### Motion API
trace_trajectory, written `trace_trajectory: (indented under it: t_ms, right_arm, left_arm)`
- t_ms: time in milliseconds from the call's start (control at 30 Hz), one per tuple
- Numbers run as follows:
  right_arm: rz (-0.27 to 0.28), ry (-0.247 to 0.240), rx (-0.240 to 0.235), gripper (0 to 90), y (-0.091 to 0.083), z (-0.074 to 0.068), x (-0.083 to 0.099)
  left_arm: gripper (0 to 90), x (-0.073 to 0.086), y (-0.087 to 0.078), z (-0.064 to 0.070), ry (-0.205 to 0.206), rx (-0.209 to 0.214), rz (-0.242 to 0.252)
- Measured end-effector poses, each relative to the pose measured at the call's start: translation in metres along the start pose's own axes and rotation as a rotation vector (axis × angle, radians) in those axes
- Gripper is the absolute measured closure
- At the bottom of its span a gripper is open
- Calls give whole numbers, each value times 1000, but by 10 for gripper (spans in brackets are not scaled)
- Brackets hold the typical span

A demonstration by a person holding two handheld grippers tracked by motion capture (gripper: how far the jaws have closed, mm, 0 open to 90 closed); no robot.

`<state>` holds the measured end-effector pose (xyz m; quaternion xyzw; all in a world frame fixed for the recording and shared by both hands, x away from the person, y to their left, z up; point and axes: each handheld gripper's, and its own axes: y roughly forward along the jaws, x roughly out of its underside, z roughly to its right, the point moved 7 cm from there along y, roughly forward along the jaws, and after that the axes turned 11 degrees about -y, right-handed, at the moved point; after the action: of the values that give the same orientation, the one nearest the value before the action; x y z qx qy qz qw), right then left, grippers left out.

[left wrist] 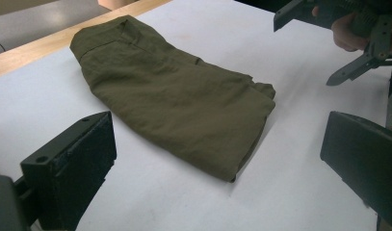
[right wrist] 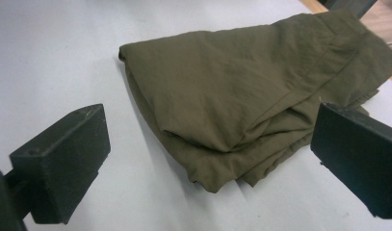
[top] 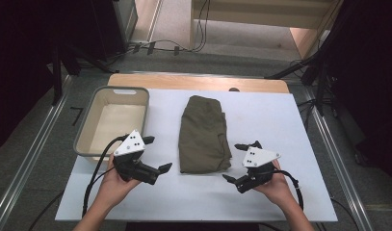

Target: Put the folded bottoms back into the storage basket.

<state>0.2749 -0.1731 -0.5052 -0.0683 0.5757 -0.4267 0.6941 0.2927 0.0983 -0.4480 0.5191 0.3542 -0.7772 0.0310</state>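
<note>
Olive-green folded trousers (top: 204,135) lie lengthwise mid-table, with the empty grey tub (top: 85,129) at the far left, then the left gripper (top: 159,154), then the right gripper (top: 235,162), both jaws wide and empty, flanking the near end, apparently ready to take it from both sides

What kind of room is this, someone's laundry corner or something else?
Probably a recording studio or lab, not a home: dark stands and taped floor cables surround a white-topped table, where folded olive trousers lie beside a grey bin.
</note>
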Motion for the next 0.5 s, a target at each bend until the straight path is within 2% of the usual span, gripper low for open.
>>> trace_trajectory:
  t_ms: [300, 367, 500]
  right_arm:
    - [-42, -28, -35, 4, 19, -6, 4]
    - [-37, -45, -43, 46, 22, -8, 4]
    - [-41, -69, -53, 63, 28, -9, 5]
  left_arm:
    - [0, 0, 1, -1, -2, 4, -2]
    - [0, 0, 1, -1, -2, 6, -1]
    - [0, 0, 1, -1, -2, 7, -4]
